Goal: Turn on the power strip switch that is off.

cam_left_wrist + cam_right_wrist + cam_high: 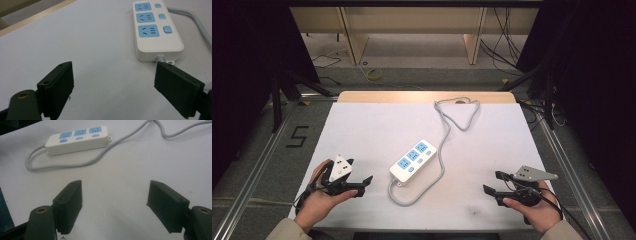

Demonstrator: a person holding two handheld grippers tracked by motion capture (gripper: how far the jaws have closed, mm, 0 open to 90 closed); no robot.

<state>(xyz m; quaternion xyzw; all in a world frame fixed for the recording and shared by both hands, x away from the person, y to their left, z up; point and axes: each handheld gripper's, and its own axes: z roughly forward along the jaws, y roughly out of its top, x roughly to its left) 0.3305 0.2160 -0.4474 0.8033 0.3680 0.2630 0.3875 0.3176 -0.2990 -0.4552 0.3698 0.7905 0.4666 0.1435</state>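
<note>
Both my left gripper [362,183] and right gripper [492,182] are spread wide, grasping nothing. If I lift the power strip [413,159], its looped grey cable [443,150] could drag it sideways, I judge.

Power strip's cable [447,125] end, hidden past table's far edge.

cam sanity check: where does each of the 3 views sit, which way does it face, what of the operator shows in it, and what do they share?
High view: above the person's side, looking forward and down on the white table; both hands come in at the bottom with the left gripper and right gripper.
Left gripper view: rides the left gripper, looking between its open black jaws at the power strip.
Right gripper view: rides the right gripper, looking across the table, jaws open.
Shared: the power strip and its grey cable.
</note>
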